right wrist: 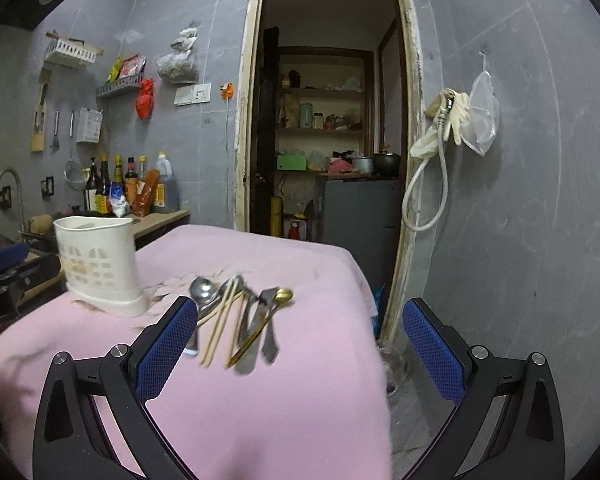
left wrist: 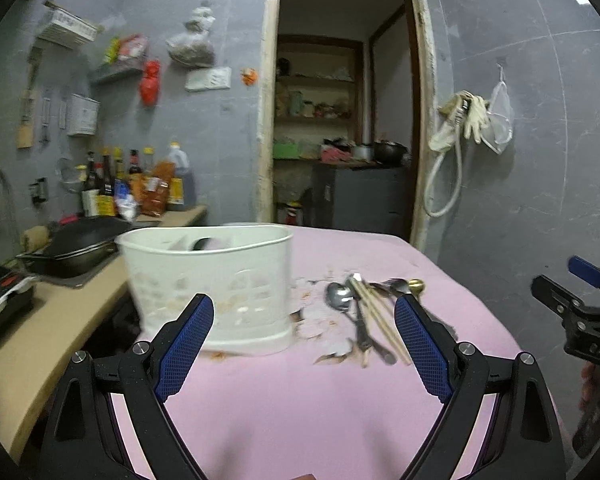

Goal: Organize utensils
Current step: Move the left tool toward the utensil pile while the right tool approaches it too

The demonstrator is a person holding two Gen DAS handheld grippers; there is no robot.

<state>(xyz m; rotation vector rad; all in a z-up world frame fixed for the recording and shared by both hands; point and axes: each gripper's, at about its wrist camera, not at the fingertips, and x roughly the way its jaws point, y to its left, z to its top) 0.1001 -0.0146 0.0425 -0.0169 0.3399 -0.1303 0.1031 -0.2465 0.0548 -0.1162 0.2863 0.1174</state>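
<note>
- Nearly all utensils (right wrist: 236, 320) lie loose on the pink bench (right wrist: 260, 400), beside the white holder (right wrist: 100, 268); the holder's contents are unclear.
- Your left gripper (left wrist: 304, 344) and right gripper (right wrist: 300, 352) are spread wide, holding nothing.

Bare pink cloth (right wrist: 260, 420) — white caddy (right wrist: 100, 268) leftward

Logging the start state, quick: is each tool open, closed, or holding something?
Left tool: open, holding nothing.
Right tool: open, holding nothing.
</note>
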